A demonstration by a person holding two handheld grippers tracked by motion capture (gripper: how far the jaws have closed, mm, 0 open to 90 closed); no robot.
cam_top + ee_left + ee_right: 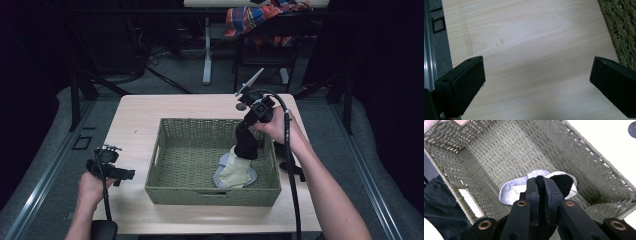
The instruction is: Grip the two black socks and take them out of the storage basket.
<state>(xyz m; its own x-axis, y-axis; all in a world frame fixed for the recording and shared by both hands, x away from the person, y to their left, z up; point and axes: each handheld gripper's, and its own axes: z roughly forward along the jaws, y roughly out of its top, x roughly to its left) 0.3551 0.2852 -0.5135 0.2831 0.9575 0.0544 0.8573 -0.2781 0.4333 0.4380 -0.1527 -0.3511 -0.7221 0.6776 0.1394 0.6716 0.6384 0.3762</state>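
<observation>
The left gripper (111,161) rests on the wooden surface (135,120), just left of the green basket (165,165). Its jaws are wide apart with nothing between them. The right gripper (540,185) is over the basket. Its jaws are squeezed tight on a black sock (246,143), which hangs down inside the basket. The sock's lower end touches a pale sock (235,172) lying on the basket's bottom.

Both forearms are bare, no sleeves or gloves. The left gripper (537,77) has chunky black jaws with flat matte pads, and the right gripper (541,185) has black linkage arms with brass-ringed pivot holes. A thick black cable (291,170) trails off it.
</observation>
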